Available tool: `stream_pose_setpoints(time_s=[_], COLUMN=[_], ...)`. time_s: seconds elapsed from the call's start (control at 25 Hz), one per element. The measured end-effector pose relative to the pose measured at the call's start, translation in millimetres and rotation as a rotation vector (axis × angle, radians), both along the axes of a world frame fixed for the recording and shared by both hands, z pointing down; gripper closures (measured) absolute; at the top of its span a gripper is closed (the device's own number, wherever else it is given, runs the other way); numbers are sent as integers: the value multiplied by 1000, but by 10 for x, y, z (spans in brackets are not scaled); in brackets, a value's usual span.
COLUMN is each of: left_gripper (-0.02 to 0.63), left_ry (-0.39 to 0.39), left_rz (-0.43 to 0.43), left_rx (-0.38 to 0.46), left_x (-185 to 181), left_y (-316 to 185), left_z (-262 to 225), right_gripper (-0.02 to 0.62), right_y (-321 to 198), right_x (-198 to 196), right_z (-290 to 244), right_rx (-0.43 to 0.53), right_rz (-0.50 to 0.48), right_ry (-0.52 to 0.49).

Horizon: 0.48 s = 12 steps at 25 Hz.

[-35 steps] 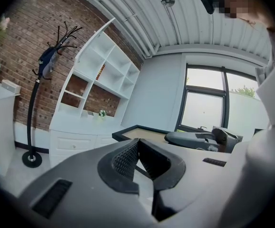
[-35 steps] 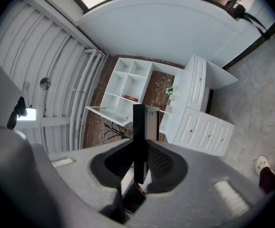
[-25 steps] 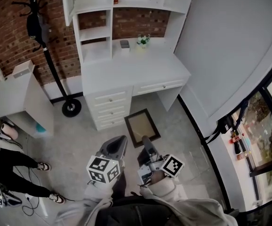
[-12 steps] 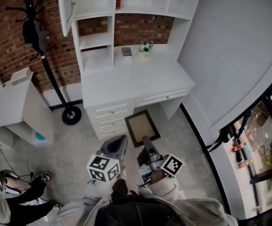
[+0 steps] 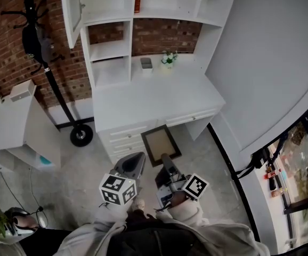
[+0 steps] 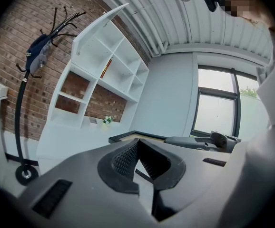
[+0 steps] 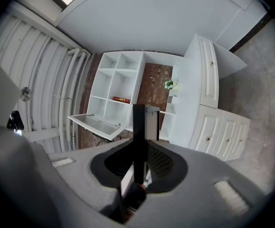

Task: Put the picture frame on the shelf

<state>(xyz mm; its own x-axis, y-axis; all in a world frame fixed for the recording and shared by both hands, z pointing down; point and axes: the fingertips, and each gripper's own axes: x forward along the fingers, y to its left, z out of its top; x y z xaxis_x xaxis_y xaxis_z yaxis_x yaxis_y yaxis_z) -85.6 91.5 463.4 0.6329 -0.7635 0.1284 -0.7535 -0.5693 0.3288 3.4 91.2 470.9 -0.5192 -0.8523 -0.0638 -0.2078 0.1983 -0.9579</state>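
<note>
- Picture frame (image 5: 161, 144) as the load: held out over the floor in front of the desk (image 5: 154, 97) drawers, roughly flat, with a dark border around a pale panel
- Sticks out toward 12 o'clock from the right gripper (image 5: 166, 161), clamped near the middle of its near rail; reads edge-on in the right gripper view as a thin dark strip pinched between both pads
- Left gripper (image 5: 134, 161) at 9 o'clock of the frame, apart from it, jaw tips closed together on nothing
- Looks stiff and fairly light, judging by a one-sided pinch carrying it with no visible sag
- Probably smooth along the rail, so prone to pivot or slide in a single narrow pinch
- Possibly glazed or thin-backed in the centre, so likely fragile there; cannot tell whether glass is fitted
- Best taken by the rail, never by the panel; worth adding the left gripper on the 9 o'clock rail for steadiness during the lift
- Shelf (image 5: 108, 49) stands at 11 o'clock from the frame, above the desk top, with open white bays against brick
- Small plant (image 5: 168, 58) and a little box (image 5: 146, 63) sit at 12 o'clock along the back of the desk, worth keeping clear of
- Likely needs tipping upright before setting down, bottom rail first, to avoid a knock against a bay's edge
</note>
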Motion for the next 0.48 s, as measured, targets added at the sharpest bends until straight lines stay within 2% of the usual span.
stream_pose_setpoints(time_s=[0.48], left_gripper=[602], left_ry=[1], left_rz=[20], left_rx=[6], left_x=[-29], left_y=[-573], left_z=[89], right_gripper=[528], right_y=[-566], right_x=[-28], right_z=[83], right_rx=[3], right_rz=[19], right_ry=[-15])
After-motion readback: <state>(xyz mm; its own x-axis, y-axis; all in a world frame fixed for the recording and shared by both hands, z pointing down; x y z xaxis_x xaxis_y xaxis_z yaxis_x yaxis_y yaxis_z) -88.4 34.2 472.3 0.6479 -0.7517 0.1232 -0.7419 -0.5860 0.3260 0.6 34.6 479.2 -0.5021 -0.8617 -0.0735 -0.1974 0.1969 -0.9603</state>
